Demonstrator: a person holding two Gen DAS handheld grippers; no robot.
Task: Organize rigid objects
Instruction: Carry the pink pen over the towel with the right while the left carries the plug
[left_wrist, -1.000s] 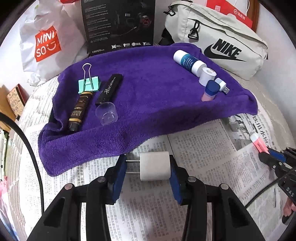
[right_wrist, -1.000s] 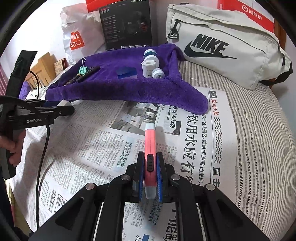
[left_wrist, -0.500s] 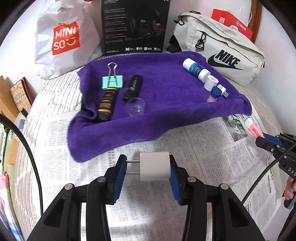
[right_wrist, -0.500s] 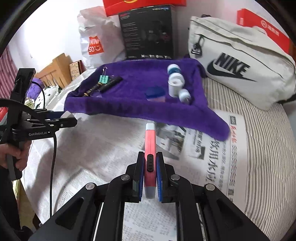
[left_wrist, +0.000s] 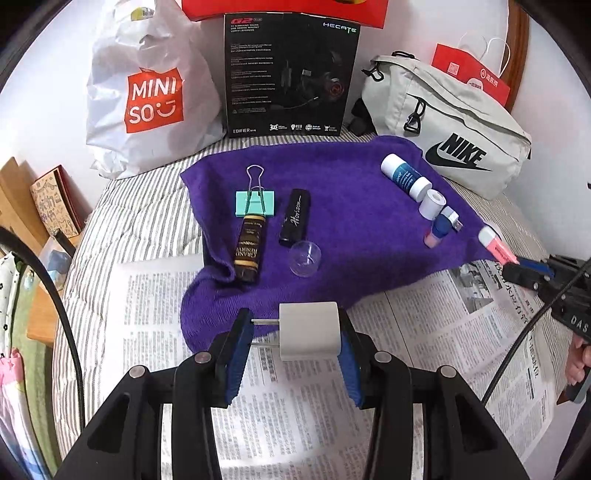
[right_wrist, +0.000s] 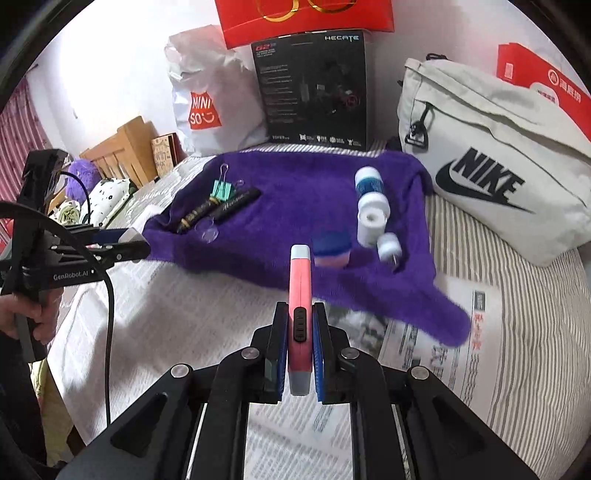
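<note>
My left gripper (left_wrist: 293, 338) is shut on a white plug adapter (left_wrist: 308, 331) and holds it above the near edge of a purple towel (left_wrist: 343, 221). My right gripper (right_wrist: 299, 326) is shut on a pink utility knife (right_wrist: 300, 295), above the newspaper near the towel's right edge; the knife also shows in the left wrist view (left_wrist: 496, 246). On the towel lie a green binder clip (left_wrist: 255, 201), a dark bottle (left_wrist: 250, 249), a black tube (left_wrist: 295, 218), a clear cup (left_wrist: 304, 258), a white and blue bottle (left_wrist: 404, 177), a tape roll (left_wrist: 432, 204) and a blue-capped item (left_wrist: 437, 229).
Newspaper (left_wrist: 424, 350) covers the striped bed. Behind the towel stand a Miniso bag (left_wrist: 147, 92), a black headset box (left_wrist: 290, 74) and a grey Nike bag (left_wrist: 450, 133). A wooden shelf (left_wrist: 22, 206) is at the left.
Both grippers have risen and drawn back from the newspaper, each still holding its object. The right gripper has moved closer to the towel's right edge.
</note>
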